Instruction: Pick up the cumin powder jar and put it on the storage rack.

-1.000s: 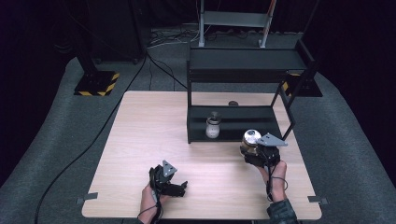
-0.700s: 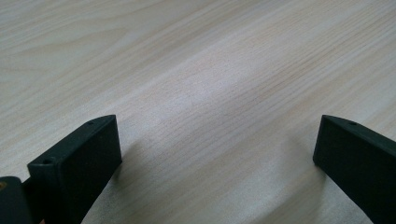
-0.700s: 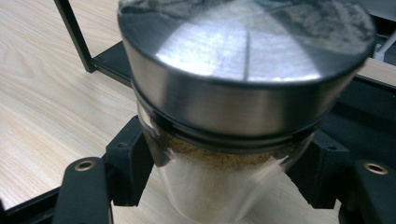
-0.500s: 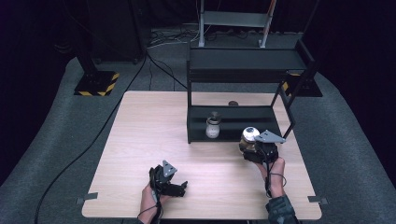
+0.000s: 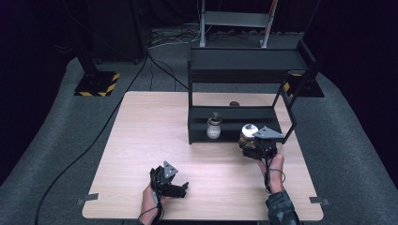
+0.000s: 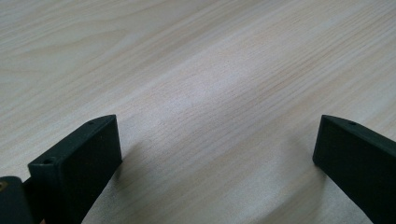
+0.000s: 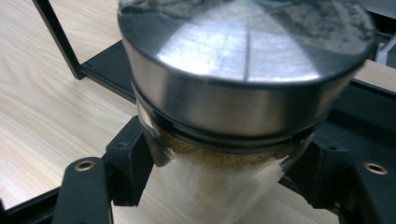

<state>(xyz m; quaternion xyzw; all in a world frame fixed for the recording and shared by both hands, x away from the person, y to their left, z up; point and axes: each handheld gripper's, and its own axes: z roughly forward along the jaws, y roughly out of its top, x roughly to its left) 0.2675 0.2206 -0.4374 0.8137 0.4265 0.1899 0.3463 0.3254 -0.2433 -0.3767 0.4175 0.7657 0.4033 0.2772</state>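
Over the last second the glass jar point(image 7: 219, 186), pinched below its brushed-steel lid by the right tongs point(image 5: 254, 142), has been carried nearer the black metal rack point(image 5: 244, 123), probably for shelving beside the small white jar point(image 5: 213, 129). Granular beige contents are seen inside. The left tongs point(image 6: 215, 154) rest spread on the pale woodgrain bench point(image 5: 150, 126).
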